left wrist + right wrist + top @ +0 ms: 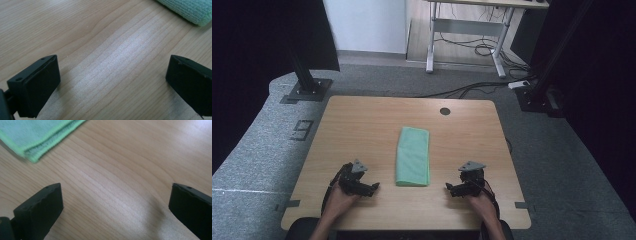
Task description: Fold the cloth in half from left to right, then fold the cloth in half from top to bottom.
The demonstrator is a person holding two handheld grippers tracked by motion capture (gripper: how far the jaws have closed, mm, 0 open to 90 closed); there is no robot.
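Observation:
A folded green cloth [413, 156] lies lengthwise in the middle of the wooden table [362, 120]. My left gripper [371, 189] rests low over the table to the cloth's left, jaws wide open and pointed toward its near end. In the left gripper view bare wood lies between the jaws, and the cloth [192, 8] sits at the top right. My right gripper [451, 189] stands open to the cloth's right, also aimed inward. Nothing but wood is between its jaws, with the cloth's corner [37, 135] at the top left.
A dark round cable hole [445, 111] sits near the table's far edge. Black frame posts [304, 75] stand on the grey floor behind the table at left and right. A desk frame with cables [472, 40] stands farther back.

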